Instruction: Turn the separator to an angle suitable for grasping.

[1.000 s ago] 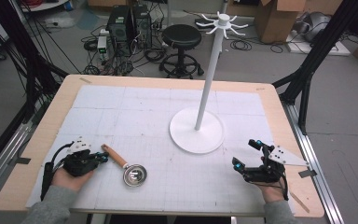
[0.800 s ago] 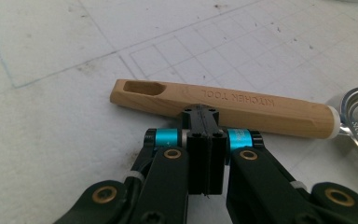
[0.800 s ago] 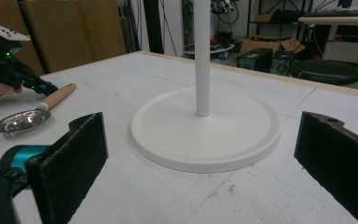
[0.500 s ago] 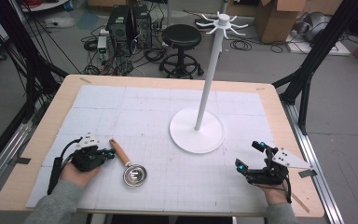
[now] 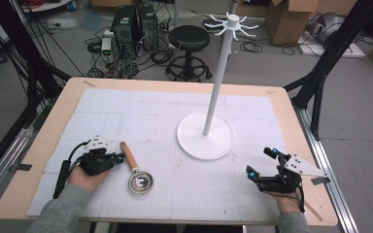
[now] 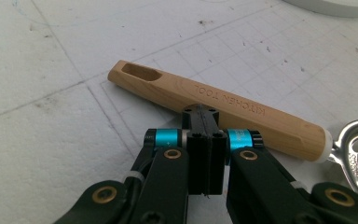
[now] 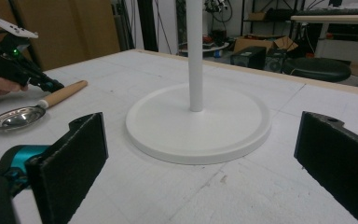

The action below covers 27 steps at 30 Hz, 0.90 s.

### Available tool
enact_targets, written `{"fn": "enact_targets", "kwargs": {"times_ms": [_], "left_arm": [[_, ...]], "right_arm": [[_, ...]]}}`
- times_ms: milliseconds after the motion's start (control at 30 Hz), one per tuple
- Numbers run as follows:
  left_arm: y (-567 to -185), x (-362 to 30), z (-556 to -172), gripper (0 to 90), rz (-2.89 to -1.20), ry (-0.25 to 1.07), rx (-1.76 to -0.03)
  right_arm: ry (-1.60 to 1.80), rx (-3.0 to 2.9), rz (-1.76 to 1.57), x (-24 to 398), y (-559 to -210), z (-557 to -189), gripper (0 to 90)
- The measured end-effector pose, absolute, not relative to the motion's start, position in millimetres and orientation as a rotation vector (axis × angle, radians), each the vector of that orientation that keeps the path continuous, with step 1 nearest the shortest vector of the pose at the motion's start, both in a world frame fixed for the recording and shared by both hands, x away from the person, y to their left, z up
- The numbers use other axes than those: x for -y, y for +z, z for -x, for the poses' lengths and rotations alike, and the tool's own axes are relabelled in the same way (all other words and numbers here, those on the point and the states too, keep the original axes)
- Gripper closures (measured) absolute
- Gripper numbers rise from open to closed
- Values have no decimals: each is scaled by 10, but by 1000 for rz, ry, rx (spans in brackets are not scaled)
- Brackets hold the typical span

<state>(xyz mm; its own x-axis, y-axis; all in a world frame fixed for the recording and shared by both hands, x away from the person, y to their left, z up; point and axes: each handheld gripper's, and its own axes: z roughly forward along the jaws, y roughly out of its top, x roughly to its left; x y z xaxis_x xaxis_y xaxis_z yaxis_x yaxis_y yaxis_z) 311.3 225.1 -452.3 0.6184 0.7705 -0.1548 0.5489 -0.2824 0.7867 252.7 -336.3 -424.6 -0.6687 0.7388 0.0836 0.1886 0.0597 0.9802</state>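
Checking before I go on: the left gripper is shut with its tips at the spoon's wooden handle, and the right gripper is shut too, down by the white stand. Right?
Not quite. The right gripper is open: the right gripper view shows its jaws wide apart with nothing between them, facing the white stand. The left gripper is shut, its tips at the spoon's wooden handle.

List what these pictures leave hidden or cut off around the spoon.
- Spoon bowl: cut off by the right edge of the left gripper view.
- Handle middle: hidden behind the shut left gripper; whether they touch is unclear.
- Stand top: cut off in the right gripper view.
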Motion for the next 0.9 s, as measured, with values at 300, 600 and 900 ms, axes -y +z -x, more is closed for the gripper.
{"fn": "enact_targets", "kwargs": {"times_ms": [300, 600, 900], "left_arm": [[-4517, -2181, -3155, 898, -1990, 331, -1031], [-4518, -2083, -3180, 899, -2000, 338, -1012], [-4517, -2053, -3174, 899, -2000, 337, -1006]], "right_arm": [[1647, -1899, -922, 3363, -4247, -2526, 17], [1646, -1900, -921, 3363, -4252, -2531, 17], [1647, -1901, -921, 3360, -4255, -2534, 17]]}}
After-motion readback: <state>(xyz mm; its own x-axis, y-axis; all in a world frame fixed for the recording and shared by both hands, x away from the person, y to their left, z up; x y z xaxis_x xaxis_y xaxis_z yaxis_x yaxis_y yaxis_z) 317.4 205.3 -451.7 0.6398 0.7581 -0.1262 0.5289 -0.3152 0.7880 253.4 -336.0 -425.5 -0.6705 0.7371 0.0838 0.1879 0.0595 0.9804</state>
